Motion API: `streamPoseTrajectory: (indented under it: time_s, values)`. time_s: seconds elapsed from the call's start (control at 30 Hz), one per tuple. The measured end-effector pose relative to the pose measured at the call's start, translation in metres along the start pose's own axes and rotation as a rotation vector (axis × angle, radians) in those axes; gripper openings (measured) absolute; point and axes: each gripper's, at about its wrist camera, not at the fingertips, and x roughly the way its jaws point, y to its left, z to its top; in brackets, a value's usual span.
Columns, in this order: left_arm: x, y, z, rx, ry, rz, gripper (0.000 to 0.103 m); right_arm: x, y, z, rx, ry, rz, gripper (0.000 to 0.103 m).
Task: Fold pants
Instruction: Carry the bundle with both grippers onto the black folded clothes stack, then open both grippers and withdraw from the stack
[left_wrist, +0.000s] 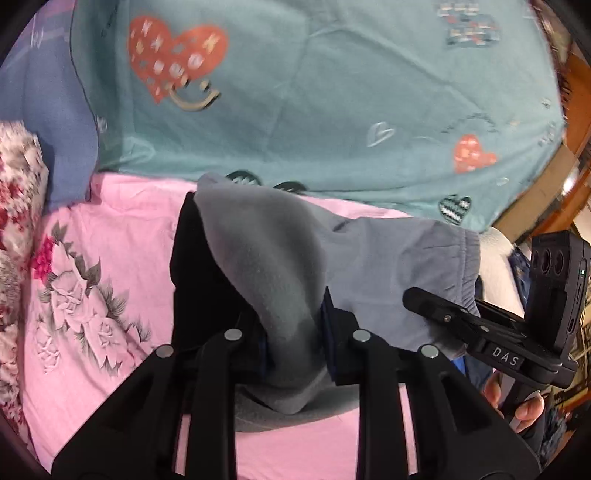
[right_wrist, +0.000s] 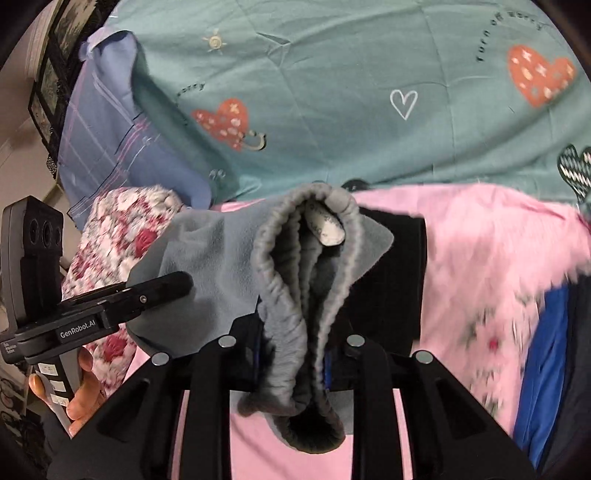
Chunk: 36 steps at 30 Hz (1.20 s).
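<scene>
The grey fleece pants (left_wrist: 280, 266) hang lifted between my two grippers above the pink floral sheet (left_wrist: 103, 258). My left gripper (left_wrist: 295, 332) is shut on a bunched grey fold of them. My right gripper (right_wrist: 291, 354) is shut on the gathered elastic waistband (right_wrist: 280, 302), with a white label (right_wrist: 325, 225) showing inside. The right gripper also shows at the right of the left wrist view (left_wrist: 491, 332), and the left gripper at the left of the right wrist view (right_wrist: 122, 306). A black garment (right_wrist: 391, 280) lies on the sheet below the pants.
A teal blanket with hearts (left_wrist: 332, 92) covers the bed beyond the pink sheet. A red-and-white floral pillow (right_wrist: 122, 240) and a blue-violet pillow (right_wrist: 110, 129) lie at the left. Blue cloth (right_wrist: 546, 362) lies at the right. A wooden bed frame (left_wrist: 576, 110) edges the far right.
</scene>
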Motion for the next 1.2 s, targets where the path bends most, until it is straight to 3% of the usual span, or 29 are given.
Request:
streamPoseTrajectory:
  time_s: [0.1,0.13,0.17,0.2,0.27,0.33,0.4,0.5,0.57,0.63,0.73,0.83,0.9,1.0,1.13,1.2]
  values:
    - [0.045,0.035,-0.003,-0.062,0.080,0.040,0.034,0.047,-0.021,0.019,0.019,0.042,0.007,0.028]
    - [0.052,0.046,-0.006,-0.087,0.084,0.022,0.045,0.062,-0.028,0.019,0.028,0.062,-0.001,0.035]
    - [0.053,0.054,-0.009,-0.104,0.082,-0.011,0.046,0.079,-0.037,0.016,0.029,0.086,-0.038,0.040]
    - [0.053,0.058,-0.009,-0.114,0.081,-0.034,0.046,0.091,-0.042,0.013,0.026,0.095,-0.084,0.052]
    - [0.044,0.063,-0.008,-0.125,0.072,-0.040,0.053,0.097,-0.047,0.005,0.005,0.068,-0.076,0.056]
    - [0.022,0.060,-0.005,-0.117,0.018,0.035,0.066,0.093,-0.042,0.005,-0.021,0.059,-0.082,0.056]
    - [-0.007,0.052,-0.004,-0.096,-0.048,0.083,0.071,0.082,-0.036,0.010,-0.028,0.058,-0.113,0.057]
    - [-0.058,0.027,-0.016,-0.050,-0.148,0.151,0.079,0.044,-0.023,0.018,-0.042,-0.027,-0.182,0.057]
    - [-0.091,0.004,-0.033,-0.004,-0.231,0.215,0.094,0.010,-0.012,0.018,-0.041,-0.109,-0.245,0.065]
    - [-0.116,-0.018,-0.058,0.041,-0.297,0.269,0.099,-0.018,0.001,0.012,-0.043,-0.161,-0.259,0.078]
    - [-0.144,-0.045,-0.108,0.113,-0.368,0.332,0.101,-0.054,0.024,-0.011,-0.046,-0.184,-0.300,0.092]
    - [-0.150,-0.059,-0.155,0.130,-0.379,0.397,0.101,-0.076,0.039,-0.053,-0.047,-0.181,-0.354,0.101]
    - [-0.146,-0.062,-0.176,0.118,-0.351,0.403,0.101,-0.084,0.042,-0.093,-0.031,-0.193,-0.375,0.102]
    - [-0.133,-0.057,-0.203,0.103,-0.301,0.351,0.101,-0.083,0.041,-0.139,-0.017,-0.193,-0.376,0.102]
    - [-0.117,-0.047,-0.222,0.111,-0.323,0.392,0.101,-0.070,0.036,-0.176,0.010,-0.189,-0.388,0.102]
    - [-0.112,-0.039,-0.224,0.099,-0.327,0.370,0.101,-0.063,0.034,-0.184,0.007,-0.161,-0.393,0.102]
